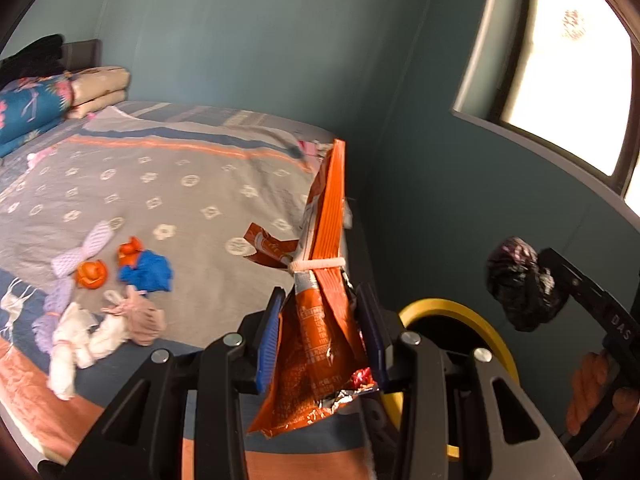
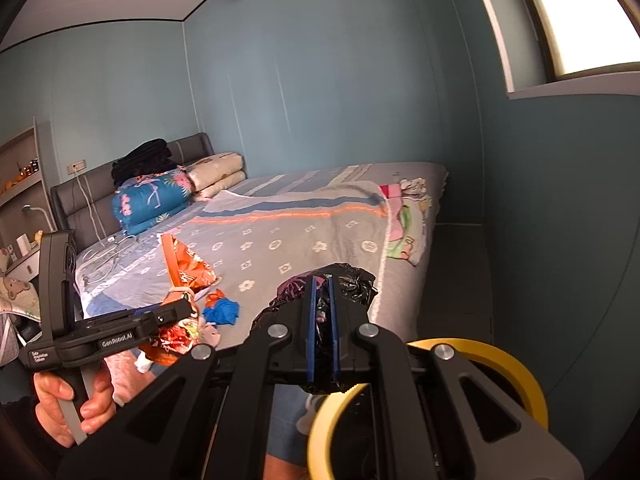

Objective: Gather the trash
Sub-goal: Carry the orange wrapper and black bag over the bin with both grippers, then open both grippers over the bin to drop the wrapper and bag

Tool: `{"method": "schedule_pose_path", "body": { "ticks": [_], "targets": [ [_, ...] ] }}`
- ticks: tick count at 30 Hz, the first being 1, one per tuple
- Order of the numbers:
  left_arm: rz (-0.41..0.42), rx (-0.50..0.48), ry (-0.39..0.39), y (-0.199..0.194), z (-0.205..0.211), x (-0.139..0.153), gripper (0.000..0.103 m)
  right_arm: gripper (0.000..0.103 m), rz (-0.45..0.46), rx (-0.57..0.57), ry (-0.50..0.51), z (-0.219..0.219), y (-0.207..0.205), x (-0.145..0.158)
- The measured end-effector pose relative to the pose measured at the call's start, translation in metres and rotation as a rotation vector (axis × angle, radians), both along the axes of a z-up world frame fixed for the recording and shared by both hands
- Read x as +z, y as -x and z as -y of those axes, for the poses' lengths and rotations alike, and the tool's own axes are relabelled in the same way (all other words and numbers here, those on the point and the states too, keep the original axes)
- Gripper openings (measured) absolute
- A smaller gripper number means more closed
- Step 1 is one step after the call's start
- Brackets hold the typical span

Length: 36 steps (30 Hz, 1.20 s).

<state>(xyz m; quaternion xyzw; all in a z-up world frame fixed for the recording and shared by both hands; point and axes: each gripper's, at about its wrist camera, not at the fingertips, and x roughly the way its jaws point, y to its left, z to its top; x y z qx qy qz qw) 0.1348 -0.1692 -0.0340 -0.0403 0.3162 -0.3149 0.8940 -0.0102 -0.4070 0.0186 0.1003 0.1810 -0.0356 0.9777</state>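
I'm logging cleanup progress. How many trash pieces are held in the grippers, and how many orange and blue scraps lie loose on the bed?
Held: 2, the snack bag in the left gripper and the black bag in the right gripper
Orange scraps on the bed: 2
Blue scrap on the bed: 1
Total: 5

both wrist cams bedward, bed (image 1: 192,168) shared

both grippers (image 1: 320,332) (image 2: 322,340) are chunky black plastic with blue finger pads (image 1: 267,344), silver screws (image 2: 278,331), white "genrobot.ai" lettering, and a bare hand (image 2: 72,404) on the grey trigger.
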Motion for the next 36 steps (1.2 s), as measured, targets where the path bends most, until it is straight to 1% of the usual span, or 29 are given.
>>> {"method": "schedule_pose_path", "body": {
  "ticks": [2, 5, 11, 16, 19, 23, 26, 30, 33, 34, 36],
  "targets": [
    [0.018, -0.032, -0.024, 0.005, 0.015, 0.001, 0.035, 0.006, -0.007, -0.019, -0.003, 0.008, 0.003, -0.002],
    [0.031, -0.074, -0.035, 0.01, 0.031, 0.004, 0.035, 0.006, -0.014, -0.045, -0.01, 0.018, 0.006, -0.005],
    [0.011, -0.148, -0.046, 0.016, 0.066, 0.002, 0.035, 0.006, -0.026, -0.126, -0.019, 0.043, 0.014, -0.012],
    [0.012, -0.215, -0.094, 0.022, 0.094, -0.007, 0.035, 0.006, -0.033, -0.185, -0.048, 0.065, 0.018, -0.019],
    [-0.002, -0.25, -0.104, 0.025, 0.108, -0.011, 0.035, 0.006, -0.039, -0.209, -0.062, 0.077, 0.02, -0.024],
    [-0.026, -0.305, -0.127, 0.03, 0.128, -0.019, 0.035, 0.006, -0.046, -0.208, -0.081, 0.087, 0.019, -0.03],
    [-0.049, -0.331, -0.149, 0.033, 0.14, -0.03, 0.035, 0.006, -0.051, -0.206, -0.097, 0.095, 0.018, -0.033],
    [-0.084, -0.353, -0.149, 0.031, 0.148, -0.04, 0.035, 0.007, -0.062, -0.227, -0.114, 0.105, 0.017, -0.038],
    [-0.09, -0.37, -0.155, 0.033, 0.15, -0.043, 0.037, 0.007, -0.06, -0.234, -0.139, 0.113, 0.017, -0.042],
    [-0.085, -0.371, -0.157, 0.034, 0.151, -0.043, 0.042, 0.007, -0.06, -0.236, -0.142, 0.115, 0.018, -0.043],
    [-0.091, -0.375, -0.147, 0.035, 0.151, -0.043, 0.047, 0.008, -0.062, -0.241, -0.141, 0.117, 0.018, -0.044]
  ]
}}
